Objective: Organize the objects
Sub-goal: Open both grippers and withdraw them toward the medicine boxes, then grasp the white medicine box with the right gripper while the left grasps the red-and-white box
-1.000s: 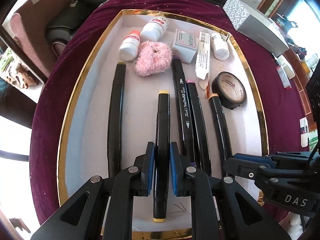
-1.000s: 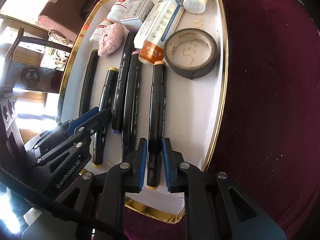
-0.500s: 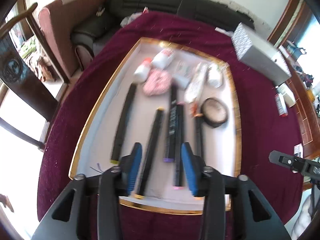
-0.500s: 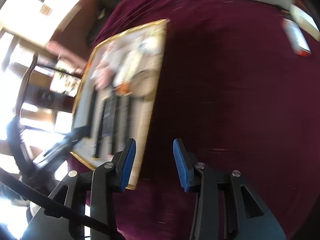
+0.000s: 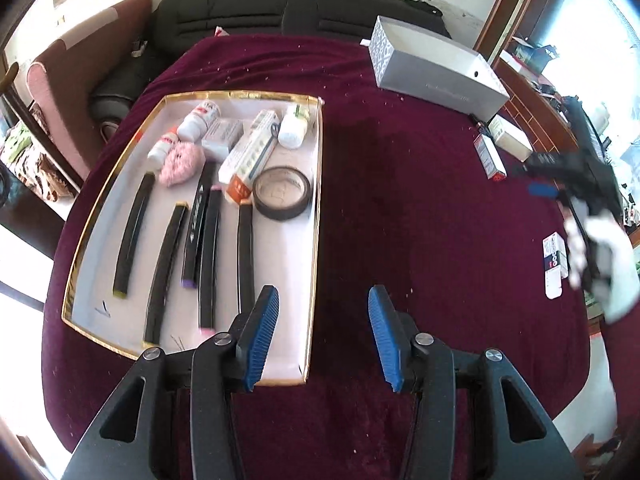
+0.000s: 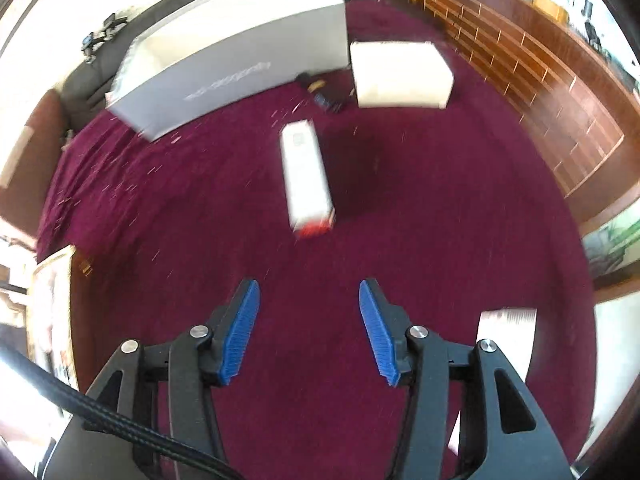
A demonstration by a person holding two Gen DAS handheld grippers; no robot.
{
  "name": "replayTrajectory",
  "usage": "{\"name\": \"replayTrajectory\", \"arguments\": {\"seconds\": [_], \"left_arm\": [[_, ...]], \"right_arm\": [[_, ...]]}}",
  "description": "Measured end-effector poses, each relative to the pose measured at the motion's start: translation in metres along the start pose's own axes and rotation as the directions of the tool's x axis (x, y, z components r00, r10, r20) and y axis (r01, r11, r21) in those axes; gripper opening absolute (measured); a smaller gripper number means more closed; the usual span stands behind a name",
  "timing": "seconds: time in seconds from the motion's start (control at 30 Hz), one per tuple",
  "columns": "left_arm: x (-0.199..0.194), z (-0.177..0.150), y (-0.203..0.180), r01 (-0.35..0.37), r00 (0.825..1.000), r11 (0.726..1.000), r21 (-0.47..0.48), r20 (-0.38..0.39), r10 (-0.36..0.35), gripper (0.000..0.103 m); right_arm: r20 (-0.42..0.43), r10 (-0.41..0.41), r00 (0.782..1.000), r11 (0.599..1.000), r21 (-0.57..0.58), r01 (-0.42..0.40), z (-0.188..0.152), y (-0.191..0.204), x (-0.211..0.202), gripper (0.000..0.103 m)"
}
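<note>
1. Tray (image 5: 316,208) with gold rim sits on the maroon bench (image 5: 400,220), left of centre. Inside: five black markers (image 5: 164,272) side by side, tape roll (image 5: 282,194), pink fuzzy ball (image 5: 182,162), white bottles (image 5: 198,116) and small boxes at the far end.
2. Left view only: full tray contents. The right claw (image 5: 542,190) shows blurred at the bench's far right.
3. Right view only: a long white box with a red end (image 6: 306,178) lying alone on the cloth, and a grey box (image 6: 228,52) behind. The tray is just a blurred sliver at the left edge.
4. Left claw (image 5: 324,336): jaws have just been opening, spread, nothing between them, over the tray's near right corner.
5. Right claw (image 6: 308,330): jaws have just been opening, spread, empty, over bare cloth.
</note>
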State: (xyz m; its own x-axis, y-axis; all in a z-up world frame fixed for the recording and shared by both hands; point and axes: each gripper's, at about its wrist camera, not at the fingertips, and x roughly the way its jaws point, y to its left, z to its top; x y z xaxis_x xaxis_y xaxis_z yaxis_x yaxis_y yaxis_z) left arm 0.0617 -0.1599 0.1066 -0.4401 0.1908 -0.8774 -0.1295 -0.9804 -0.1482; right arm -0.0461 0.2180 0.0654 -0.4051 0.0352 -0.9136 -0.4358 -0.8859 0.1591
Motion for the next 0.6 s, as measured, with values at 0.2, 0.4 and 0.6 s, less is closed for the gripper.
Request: {"name": "replayTrajectory", "arguments": {"seconds": [0.2,0.4,0.6], "left_arm": [[-0.004,-0.011,0.002,-0.044,0.999,0.998,-0.036,-0.013,0.044,0.041],[-0.003,-0.013,0.004,-0.074,0.997,0.996,-0.042,-0.018,0.073,0.041],[0.007,-0.010,0.001,-0.081,0.996,0.996,-0.046,-0.034,0.079,0.041]], "right_arm": [[0.004,-0.104,0.995,0.993,-0.059,0.104,0.034,0.018,0.040,0.051],[-0.073,-0.125,0.989,0.986,-0.122,0.116,0.032,0.027,0.064,0.025],[-0.162,-0.015,0.987,0.967,-0.253,-0.027,-0.015,0.062,0.047,0.024]]}}
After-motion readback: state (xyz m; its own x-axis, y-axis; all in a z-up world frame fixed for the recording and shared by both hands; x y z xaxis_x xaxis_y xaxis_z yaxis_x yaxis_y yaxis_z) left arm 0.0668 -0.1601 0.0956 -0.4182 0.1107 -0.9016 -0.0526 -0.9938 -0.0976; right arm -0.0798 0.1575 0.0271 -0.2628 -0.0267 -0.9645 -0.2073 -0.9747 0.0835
